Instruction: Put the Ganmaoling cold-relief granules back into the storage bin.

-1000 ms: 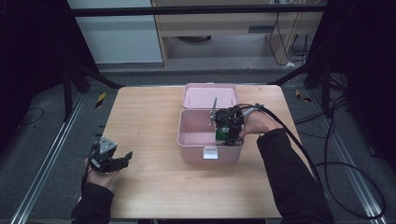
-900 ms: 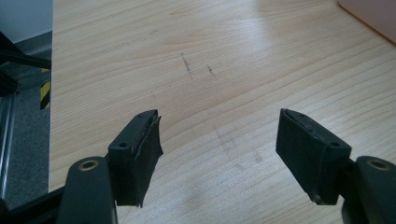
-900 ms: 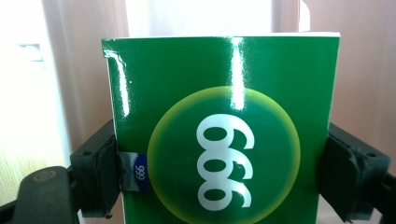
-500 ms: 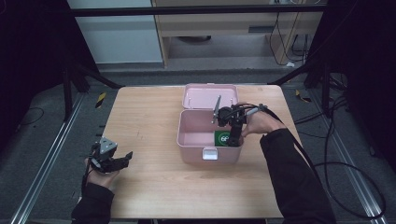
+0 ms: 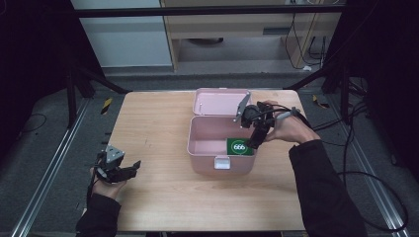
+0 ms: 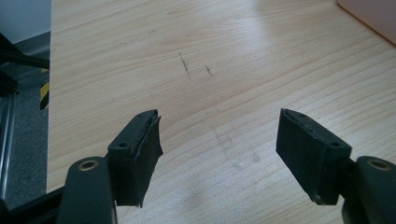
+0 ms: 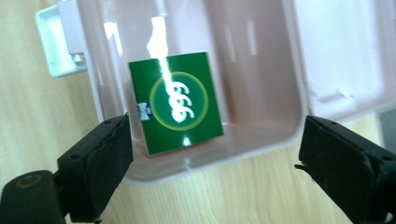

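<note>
Since the earlier frames the right gripper (image 5: 256, 140) had lifted out of the pink box (image 5: 207, 145) and drawn back toward the box's 3 o'clock rim, leaving behind the green packet (image 5: 239, 146) that it had carried down inside. Its jaws had just been opening wide and then easing a little closer; nothing sat between them, and in the right gripper view both black pads (image 7: 100, 156) stood well apart with the packet (image 7: 175, 109) lying clear of them below.

The green packet, marked with a white 666 in a ring, lay flat on the box floor, in the corner at about 4 o'clock of the box as the high view showed it, close to the front wall and the right wall. The box's lid (image 5: 220, 101) stood thrown back at 12 o'clock, and its white latch (image 5: 222, 162) hung at the front wall, at 6 o'clock.

The left gripper (image 5: 129, 168) rested in the person's left hand (image 5: 106, 185) near the table's (image 5: 158, 123) edge at roughly 8 o'clock, well apart from the box. Its jaws were spread wide and empty in the left gripper view, with bare wood (image 6: 210, 93) between the pads (image 6: 144, 149) and a corner of the pink box (image 6: 373, 14) at 1 o'clock
</note>
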Motion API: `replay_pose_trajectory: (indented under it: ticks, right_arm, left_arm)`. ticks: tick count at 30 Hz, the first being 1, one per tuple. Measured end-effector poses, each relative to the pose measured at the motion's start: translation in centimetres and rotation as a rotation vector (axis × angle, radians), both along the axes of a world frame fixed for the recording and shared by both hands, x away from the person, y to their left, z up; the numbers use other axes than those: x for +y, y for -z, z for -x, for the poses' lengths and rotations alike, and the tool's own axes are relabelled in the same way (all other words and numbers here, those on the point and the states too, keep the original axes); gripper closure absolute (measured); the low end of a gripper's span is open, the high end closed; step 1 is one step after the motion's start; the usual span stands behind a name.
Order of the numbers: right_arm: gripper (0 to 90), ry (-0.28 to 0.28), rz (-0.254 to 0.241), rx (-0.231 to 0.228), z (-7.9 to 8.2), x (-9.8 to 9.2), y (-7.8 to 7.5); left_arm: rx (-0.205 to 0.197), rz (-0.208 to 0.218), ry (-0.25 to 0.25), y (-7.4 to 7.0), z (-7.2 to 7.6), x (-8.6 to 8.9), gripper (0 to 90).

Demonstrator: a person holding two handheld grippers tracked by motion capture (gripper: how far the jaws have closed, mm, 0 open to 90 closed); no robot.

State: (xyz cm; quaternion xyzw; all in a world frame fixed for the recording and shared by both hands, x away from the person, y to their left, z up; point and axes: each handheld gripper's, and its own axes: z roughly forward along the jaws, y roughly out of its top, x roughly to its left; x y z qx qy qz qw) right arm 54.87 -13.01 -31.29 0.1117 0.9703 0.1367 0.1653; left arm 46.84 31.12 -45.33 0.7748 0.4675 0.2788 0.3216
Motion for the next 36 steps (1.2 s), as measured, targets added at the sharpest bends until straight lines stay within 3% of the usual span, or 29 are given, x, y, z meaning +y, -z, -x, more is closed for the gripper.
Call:
replay_pose_trajectory:
  ticks: [5,12,14,17,22,28,36]
  right_arm:
    - [10.2,0.090,-0.028,-0.075,2.0,-1.3,-0.6]
    - [9.1,0.189,-0.172,-0.126,4.1,-4.3,-0.6]
    - [8.0,0.223,-0.190,-0.154,4.7,-5.1,-0.6]
    - [7.3,0.265,-0.227,-0.158,5.3,-6.2,-0.3]
    - [6.9,0.321,-0.270,-0.164,6.2,-7.6,0.6]
    - [6.2,0.400,-0.316,-0.203,7.0,-9.2,2.3]
    - [6.0,0.530,-0.443,-0.257,8.5,-11.5,5.6]
  left_arm:
    - [-0.001,0.000,0.001,0.0,0.0,-0.1,29.4]
    - [0.001,-0.001,0.004,0.0,0.0,-0.2,29.3]
    - [0.002,-0.002,0.003,0.1,0.0,-0.2,29.3]
    - [0.002,0.002,0.002,0.1,0.0,-0.2,29.2]
    - [0.003,0.002,0.003,0.1,0.0,-0.3,29.2]
    - [0.009,0.010,0.007,0.2,0.0,-0.4,28.8]
    - [0.018,0.031,0.006,0.3,0.0,-0.3,28.9]
